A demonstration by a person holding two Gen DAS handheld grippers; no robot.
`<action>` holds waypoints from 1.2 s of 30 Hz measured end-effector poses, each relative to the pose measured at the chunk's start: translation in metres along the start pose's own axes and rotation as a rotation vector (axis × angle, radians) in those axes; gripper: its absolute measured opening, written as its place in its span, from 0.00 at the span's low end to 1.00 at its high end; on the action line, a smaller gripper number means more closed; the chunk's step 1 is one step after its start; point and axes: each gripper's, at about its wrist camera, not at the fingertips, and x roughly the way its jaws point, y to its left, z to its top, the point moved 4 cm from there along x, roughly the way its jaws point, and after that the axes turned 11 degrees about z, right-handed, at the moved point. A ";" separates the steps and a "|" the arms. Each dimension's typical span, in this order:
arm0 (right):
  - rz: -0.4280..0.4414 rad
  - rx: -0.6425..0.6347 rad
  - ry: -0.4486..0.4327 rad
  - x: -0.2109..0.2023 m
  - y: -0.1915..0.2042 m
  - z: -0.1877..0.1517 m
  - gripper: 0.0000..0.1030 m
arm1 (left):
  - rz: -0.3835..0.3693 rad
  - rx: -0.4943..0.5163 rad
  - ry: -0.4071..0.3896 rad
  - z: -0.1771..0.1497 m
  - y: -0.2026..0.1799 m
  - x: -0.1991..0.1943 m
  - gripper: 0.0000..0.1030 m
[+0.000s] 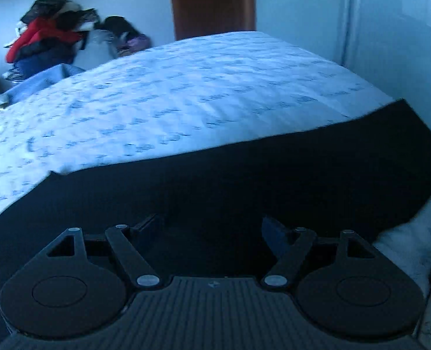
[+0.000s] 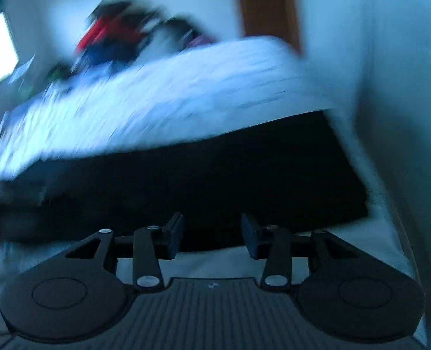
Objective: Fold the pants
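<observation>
the black pants (image 1: 244,180) are spread flat across the near part of the bed (image 1: 186,87), which is covered by a white sheet printed with blue marks. the left gripper (image 1: 211,230) is held over the dark cloth with its jaws wide apart and nothing between them. the right gripper (image 2: 212,233) is seen at the near edge of the pants (image 2: 200,180), jaws parted and empty. far left, a clothes pile (image 1: 49,38) is seen; a brown door (image 1: 212,0) stands beyond.
</observation>
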 end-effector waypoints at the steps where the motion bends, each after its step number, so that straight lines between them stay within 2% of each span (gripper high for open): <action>1: -0.003 0.064 -0.039 -0.007 -0.013 -0.001 0.45 | -0.011 0.010 0.010 -0.001 -0.005 0.002 0.76; 3: 0.001 0.231 -0.087 -0.015 -0.041 -0.010 0.46 | 0.000 0.035 0.014 -0.006 -0.014 0.004 0.76; 4: 0.019 0.274 -0.088 -0.016 -0.048 -0.015 0.46 | 0.012 0.051 0.007 -0.008 -0.017 0.003 0.76; 6: 0.063 0.325 -0.093 -0.014 -0.057 -0.022 0.46 | 0.015 0.064 -0.006 -0.008 -0.019 -0.002 0.75; 8: 0.078 0.360 -0.116 -0.012 -0.061 -0.025 0.46 | -0.016 0.047 -0.009 -0.003 -0.019 -0.007 0.76; 11: 0.133 0.498 -0.194 -0.006 -0.078 -0.023 0.47 | -0.043 -0.011 -0.011 0.005 -0.016 -0.013 0.76; 16: 0.201 0.691 -0.342 -0.001 -0.101 -0.028 0.47 | -0.023 -0.043 -0.019 0.013 -0.012 -0.013 0.77; 19: 0.189 0.707 -0.396 0.006 -0.103 -0.025 0.47 | -0.022 -0.051 -0.006 0.014 -0.013 -0.010 0.77; 23: 0.169 0.679 -0.411 0.018 -0.101 -0.014 0.49 | 0.006 -0.046 0.005 0.015 -0.012 -0.007 0.81; 31: 0.110 0.569 -0.389 0.028 -0.087 0.002 0.49 | 0.059 -0.044 -0.012 0.020 -0.013 -0.007 0.86; 36: 0.108 0.597 -0.397 0.020 -0.093 -0.005 0.47 | 0.053 -0.026 -0.012 0.023 -0.022 -0.004 0.86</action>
